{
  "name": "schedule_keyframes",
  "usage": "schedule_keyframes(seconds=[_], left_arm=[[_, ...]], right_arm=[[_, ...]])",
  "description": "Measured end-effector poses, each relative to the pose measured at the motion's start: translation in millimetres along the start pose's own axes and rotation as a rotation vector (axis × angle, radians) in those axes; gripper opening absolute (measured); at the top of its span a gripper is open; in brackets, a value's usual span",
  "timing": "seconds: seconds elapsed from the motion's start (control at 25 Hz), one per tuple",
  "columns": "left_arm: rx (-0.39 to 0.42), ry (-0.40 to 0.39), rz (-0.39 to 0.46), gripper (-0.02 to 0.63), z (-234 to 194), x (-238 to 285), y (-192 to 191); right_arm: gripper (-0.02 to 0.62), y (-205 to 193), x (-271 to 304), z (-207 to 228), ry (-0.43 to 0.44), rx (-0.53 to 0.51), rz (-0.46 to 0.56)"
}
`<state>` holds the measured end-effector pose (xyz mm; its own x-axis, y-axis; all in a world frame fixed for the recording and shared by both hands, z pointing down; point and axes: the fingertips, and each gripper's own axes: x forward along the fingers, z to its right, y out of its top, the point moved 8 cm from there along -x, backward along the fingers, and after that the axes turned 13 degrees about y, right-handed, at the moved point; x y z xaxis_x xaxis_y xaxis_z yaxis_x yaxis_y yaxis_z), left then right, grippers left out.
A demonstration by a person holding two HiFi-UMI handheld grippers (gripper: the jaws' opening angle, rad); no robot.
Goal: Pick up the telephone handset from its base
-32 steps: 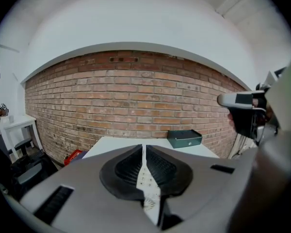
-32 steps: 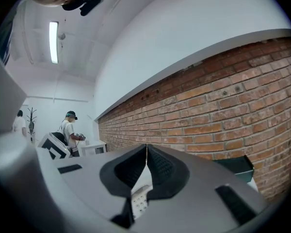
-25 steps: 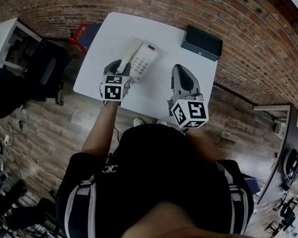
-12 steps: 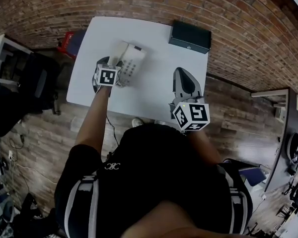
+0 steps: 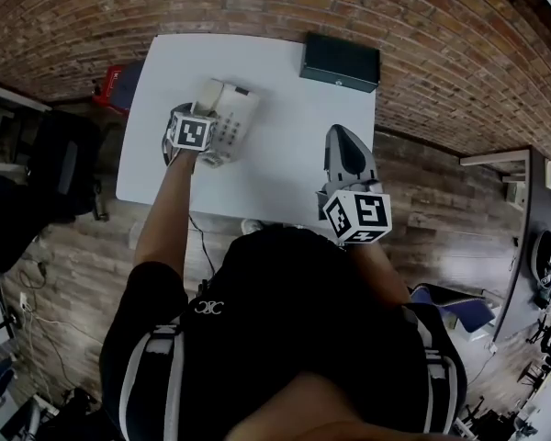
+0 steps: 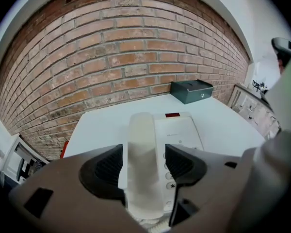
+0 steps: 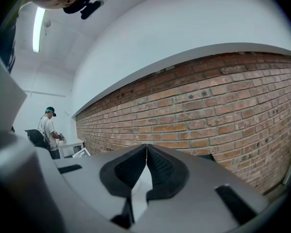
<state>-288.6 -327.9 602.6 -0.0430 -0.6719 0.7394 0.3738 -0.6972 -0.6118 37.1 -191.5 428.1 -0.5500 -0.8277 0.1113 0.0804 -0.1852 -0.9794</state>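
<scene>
A white telephone base [image 5: 234, 122] [image 6: 180, 132] lies on the white table [image 5: 285, 163]. Its handset [image 5: 207, 97] [image 6: 142, 140] rests in the cradle along the base's left side. My left gripper [image 5: 202, 125] [image 6: 144, 166] points steeply down over the handset's near end. Its jaws are opening, one on each side of the handset; a strip of keypad shows between the right pad and the handset. My right gripper [image 5: 342, 138] [image 7: 146, 148] hovers level over the table's near right edge, shut, with nothing in it.
A black box [image 5: 340, 61] [image 6: 191, 90] sits at the table's far right, by the brick wall. A red object [image 5: 110, 83] stands on the floor left of the table, and dark furniture [image 5: 64, 163] beyond it. A person [image 7: 48, 130] stands far off by a desk.
My left gripper has moved left and down onto the phone, over the handset's near end. The right gripper has drifted slightly right along the table's near edge.
</scene>
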Motion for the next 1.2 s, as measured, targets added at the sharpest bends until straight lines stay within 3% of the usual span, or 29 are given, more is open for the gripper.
schedule_keyframes(seconds=[0.12, 0.28, 0.36, 0.44, 0.6, 0.96, 1.2], left_arm=[[0.006, -0.006, -0.04, 0.258, 2, 6, -1], [0.004, 0.013, -0.024, 0.258, 0, 13, 6], [0.0, 0.003, -0.064, 0.258, 1, 20, 2], [-0.015, 0.002, -0.114, 0.216, 1, 23, -3], [-0.033, 0.016, -0.145, 0.21, 2, 22, -7], [-0.076, 0.088, -0.055, 0.21, -3, -5, -5], [-0.114, 0.106, 0.05, 0.21, -16, -44, 8]], right_arm=[[-0.002, 1, -2, 4, -0.005, -0.002, -0.005], [-0.002, 1, -3, 8, -0.01, -0.006, -0.008], [-0.002, 2, -4, 10, -0.012, -0.01, -0.008], [-0.002, 2, -5, 11, -0.015, -0.009, -0.01], [-0.002, 3, -5, 12, -0.014, -0.014, -0.013], [-0.002, 3, -4, 16, 0.003, -0.002, 0.001], [-0.002, 5, 4, 18, 0.03, 0.001, 0.026]])
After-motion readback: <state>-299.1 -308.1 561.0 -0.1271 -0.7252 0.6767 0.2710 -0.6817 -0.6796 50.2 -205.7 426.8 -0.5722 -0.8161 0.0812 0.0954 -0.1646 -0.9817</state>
